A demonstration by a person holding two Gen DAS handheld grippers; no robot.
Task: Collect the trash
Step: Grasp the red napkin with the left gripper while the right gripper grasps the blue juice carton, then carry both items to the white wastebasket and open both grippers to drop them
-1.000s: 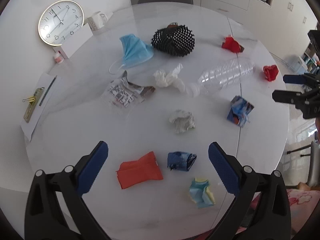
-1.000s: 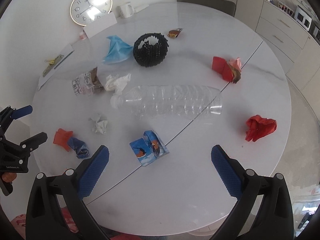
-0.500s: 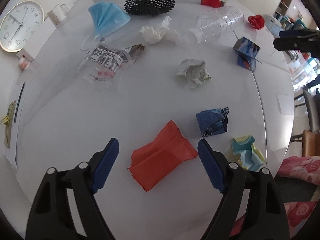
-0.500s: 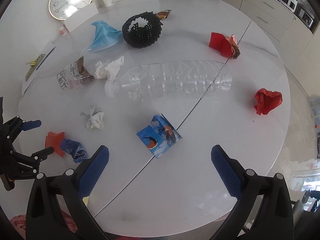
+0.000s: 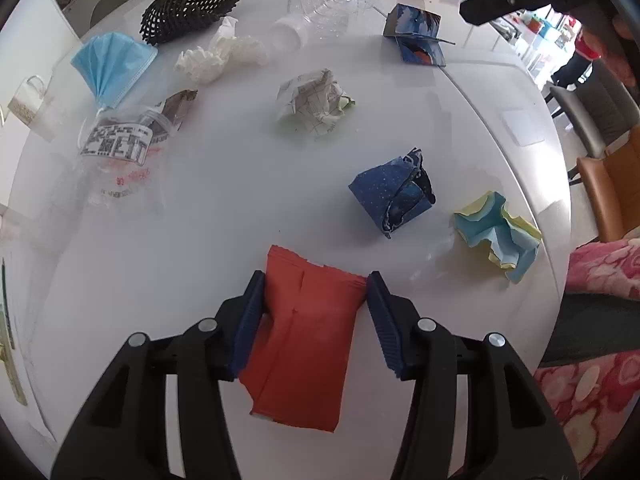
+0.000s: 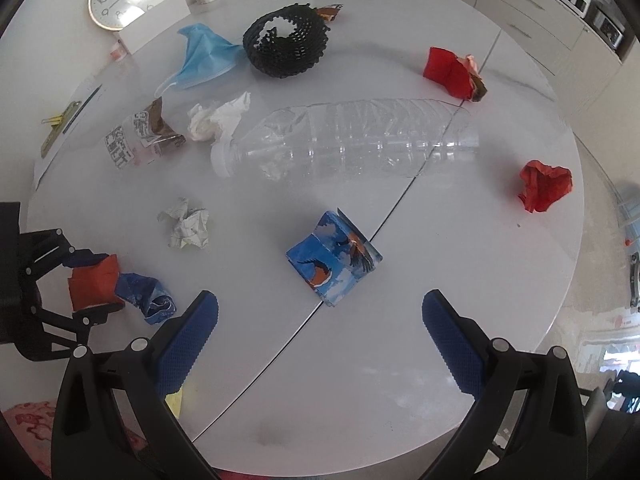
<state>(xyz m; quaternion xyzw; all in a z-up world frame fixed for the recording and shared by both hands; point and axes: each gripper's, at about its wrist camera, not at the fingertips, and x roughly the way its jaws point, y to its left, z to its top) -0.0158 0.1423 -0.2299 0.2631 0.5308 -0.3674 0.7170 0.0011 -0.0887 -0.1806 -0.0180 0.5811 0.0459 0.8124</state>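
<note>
Red wrapper (image 5: 308, 332) between closing left gripper (image 5: 315, 286) pads, apparently touching; right gripper (image 6: 320, 312) wide open, empty (bottle (image 6: 348, 144), mask (image 6: 200, 56), paper balls uncollected).

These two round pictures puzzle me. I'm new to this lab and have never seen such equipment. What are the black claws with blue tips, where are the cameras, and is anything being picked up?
No robot here: a person holds a hand-held two-finger gripper in each hand, and each carries a wide-angle camera looking along its fingers. So each picture shows its own gripper at the bottom.

In the left view, the left gripper points down at a flat red wrapper. Its jaws have just been closing, and the blue pads now touch both edges of the wrapper, which still lies on the white round table.

In the right view, the right gripper is open and empty, above a blue bird-print carton.

Other litter: a clear plastic bottle, a blue face mask, a black foam net and crumpled paper.
</note>
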